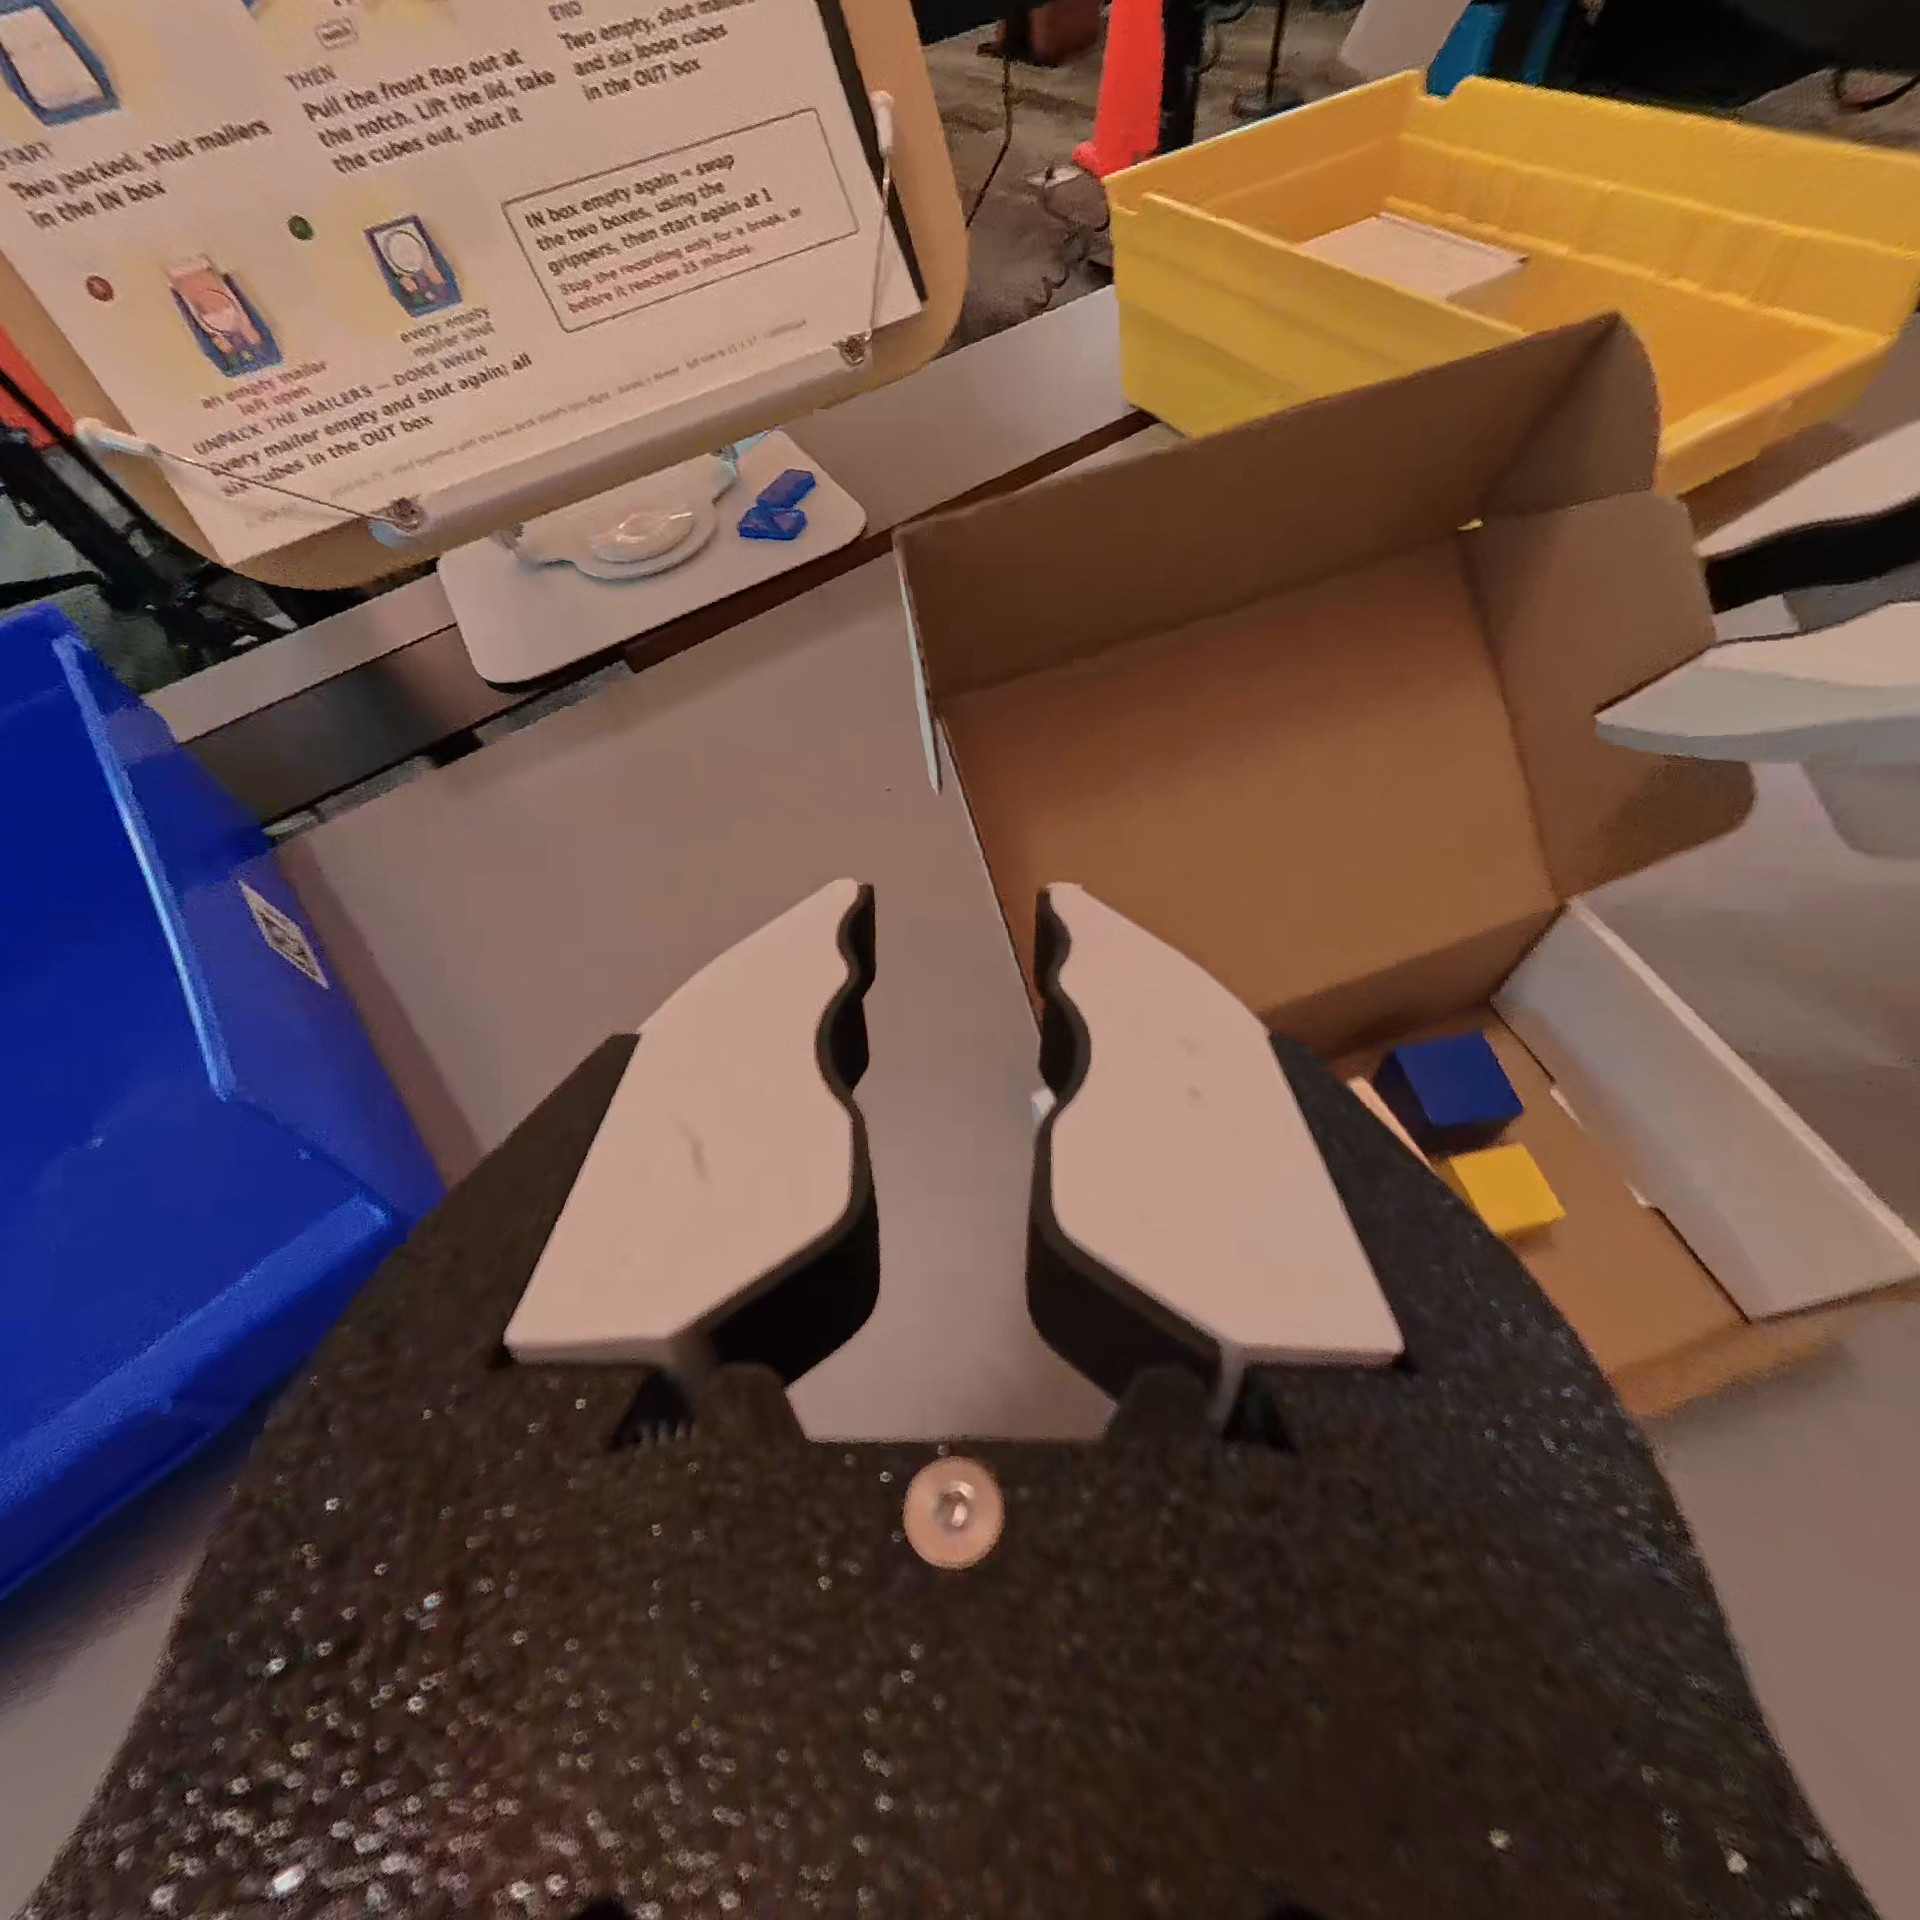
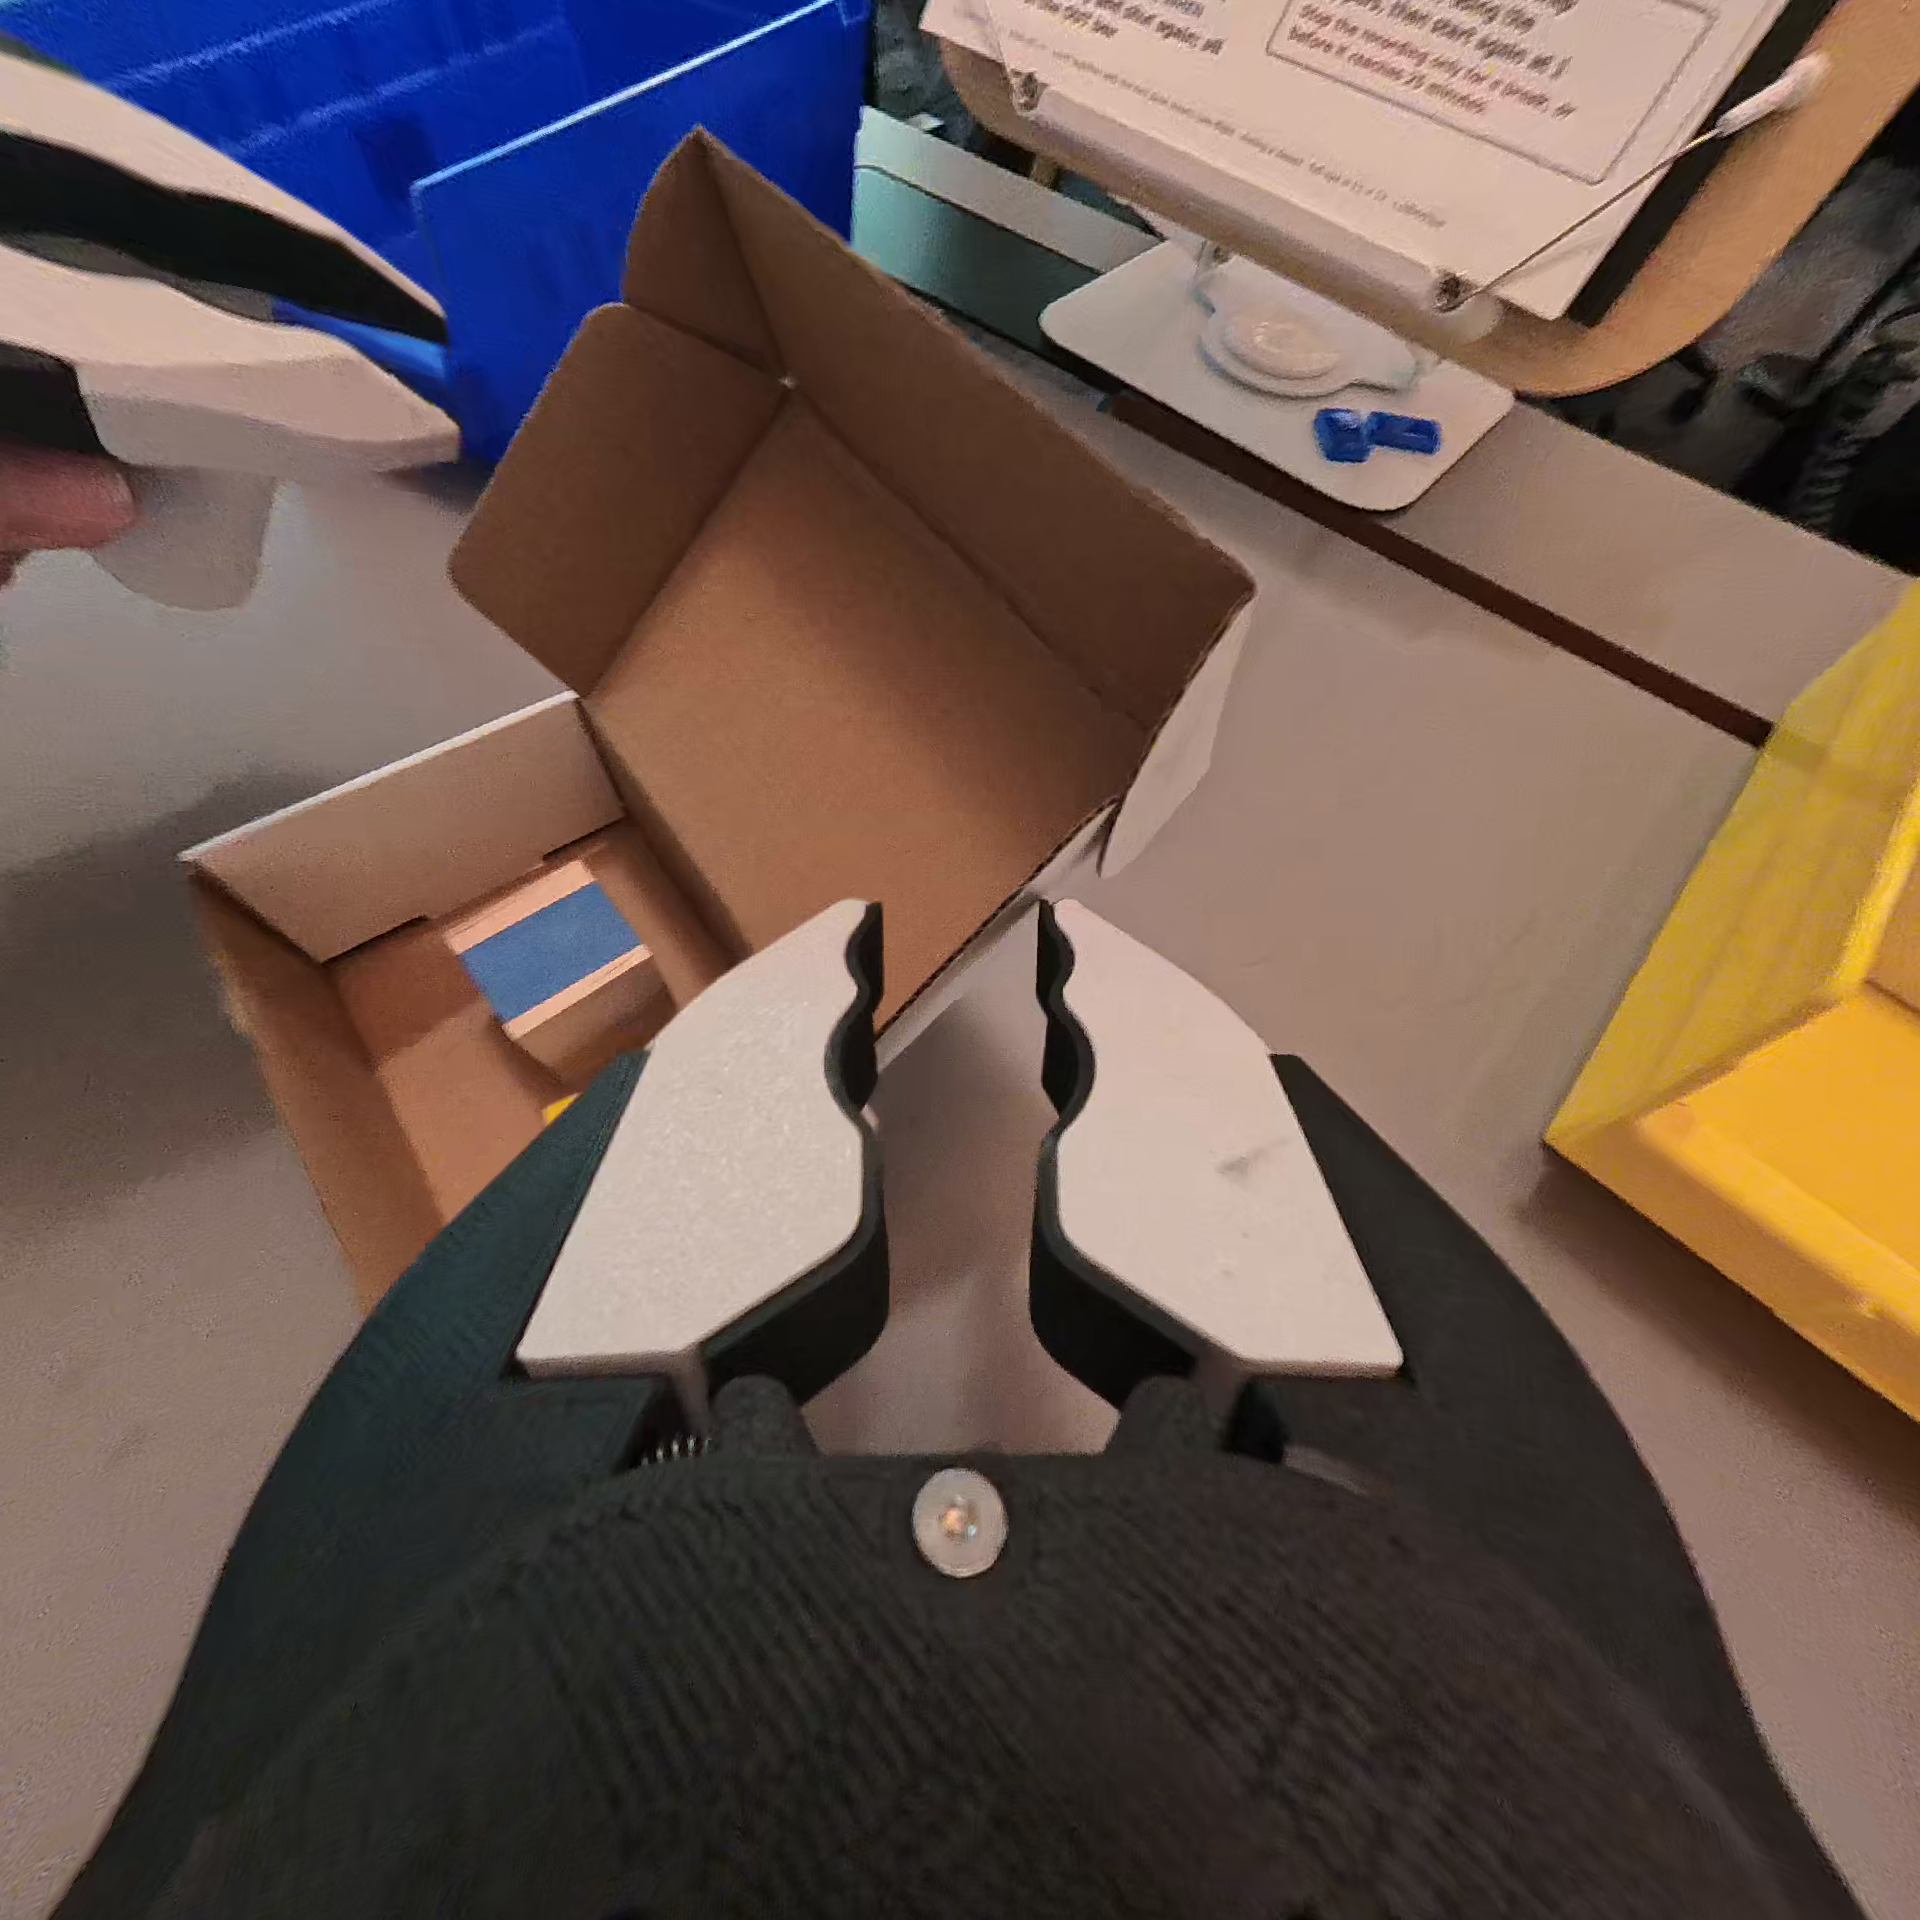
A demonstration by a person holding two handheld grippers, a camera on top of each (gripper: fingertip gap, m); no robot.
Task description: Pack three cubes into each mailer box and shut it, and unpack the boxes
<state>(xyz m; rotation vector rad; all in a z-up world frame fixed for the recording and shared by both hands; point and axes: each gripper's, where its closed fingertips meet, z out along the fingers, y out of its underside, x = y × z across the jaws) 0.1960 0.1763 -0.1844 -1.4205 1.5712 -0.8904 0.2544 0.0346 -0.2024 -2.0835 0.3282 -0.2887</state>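
Observation:
A white mailer box (image 1: 1714,1143) lies open on the grey table, its brown lid (image 1: 1247,748) standing up. Inside it I see a blue cube (image 1: 1449,1081) and a yellow cube (image 1: 1507,1190); the rest of its floor is hidden behind my fingers. My left gripper (image 1: 956,904) is open and empty, over the table just left of the box. In the right wrist view the box (image 2: 416,842), lid (image 2: 831,623) and blue cube (image 2: 551,951) show. My right gripper (image 2: 956,925) is open and empty at the box's near right edge, by the lid.
A blue bin (image 1: 156,1039) stands left of the box and a yellow bin (image 1: 1507,260) at the far right, also seen in the right wrist view (image 2: 1766,1039). An instruction sheet on a stand (image 1: 468,208) is behind. The other gripper (image 1: 1818,644) hovers right of the lid.

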